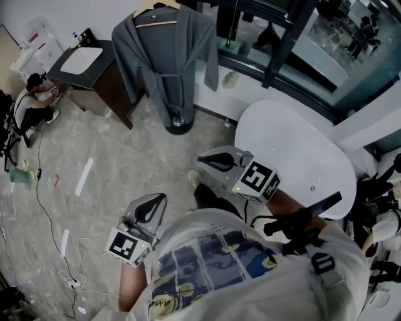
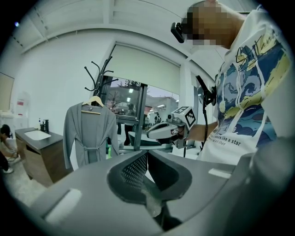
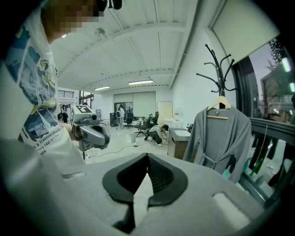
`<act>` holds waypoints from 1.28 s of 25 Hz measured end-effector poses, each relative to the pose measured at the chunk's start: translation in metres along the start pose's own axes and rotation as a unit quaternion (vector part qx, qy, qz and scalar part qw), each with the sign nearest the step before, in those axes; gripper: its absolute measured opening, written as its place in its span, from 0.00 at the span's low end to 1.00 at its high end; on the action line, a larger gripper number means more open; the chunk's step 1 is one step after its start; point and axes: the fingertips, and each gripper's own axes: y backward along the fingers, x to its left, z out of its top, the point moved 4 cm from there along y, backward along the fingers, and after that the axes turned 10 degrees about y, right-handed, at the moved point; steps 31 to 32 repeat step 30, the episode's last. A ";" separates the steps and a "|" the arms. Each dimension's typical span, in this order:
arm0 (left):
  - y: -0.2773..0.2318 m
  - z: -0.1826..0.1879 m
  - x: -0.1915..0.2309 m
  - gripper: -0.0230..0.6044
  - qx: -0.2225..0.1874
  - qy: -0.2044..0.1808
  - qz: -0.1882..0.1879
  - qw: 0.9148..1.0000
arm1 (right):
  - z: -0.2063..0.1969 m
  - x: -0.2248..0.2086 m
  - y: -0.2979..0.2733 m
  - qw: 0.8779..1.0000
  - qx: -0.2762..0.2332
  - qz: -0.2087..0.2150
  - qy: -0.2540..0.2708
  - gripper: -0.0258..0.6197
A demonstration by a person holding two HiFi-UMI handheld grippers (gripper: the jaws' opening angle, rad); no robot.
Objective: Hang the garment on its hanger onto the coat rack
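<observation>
A grey robe [image 1: 166, 56] hangs on a wooden hanger [image 1: 156, 9] from the black coat rack, whose round base [image 1: 178, 125] stands on the floor. No gripper touches it. My left gripper [image 1: 163, 197] and right gripper [image 1: 202, 159] are held close to my chest, well short of the robe, both shut with nothing between the pads. In the left gripper view the robe [image 2: 90, 133] hangs under the rack's hooks [image 2: 99, 76], and the right gripper [image 2: 159, 131] shows beside it. In the right gripper view the robe [image 3: 219, 133] is at the right and the left gripper [image 3: 94, 133] at the left.
A dark cabinet with a white sink [image 1: 81, 63] stands left of the rack. A white oval table [image 1: 294, 150] is at my right. A person [image 1: 34, 100] crouches at the far left. Cables [image 1: 62, 263] trail over the marble floor. A glass wall runs behind the rack.
</observation>
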 end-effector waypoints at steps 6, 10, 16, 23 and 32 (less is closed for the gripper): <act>0.000 -0.005 -0.004 0.05 -0.001 0.002 0.000 1.000 | 0.002 0.012 -0.001 1.000 0.011 0.014 0.017 0.04; 0.001 -0.006 -0.005 0.05 -0.001 0.003 0.002 1.000 | 0.003 0.014 -0.001 0.999 0.013 0.016 0.025 0.04; -0.002 -0.004 -0.006 0.05 -0.001 0.006 0.006 1.000 | 0.002 0.011 -0.002 0.999 0.014 0.022 0.031 0.04; -0.011 -0.004 -0.005 0.05 0.004 0.009 0.006 1.000 | -0.004 0.003 0.000 0.999 0.016 0.023 0.030 0.04; -0.029 -0.007 0.005 0.05 0.015 0.019 -0.005 1.000 | -0.017 -0.018 0.003 0.999 0.033 0.014 0.033 0.04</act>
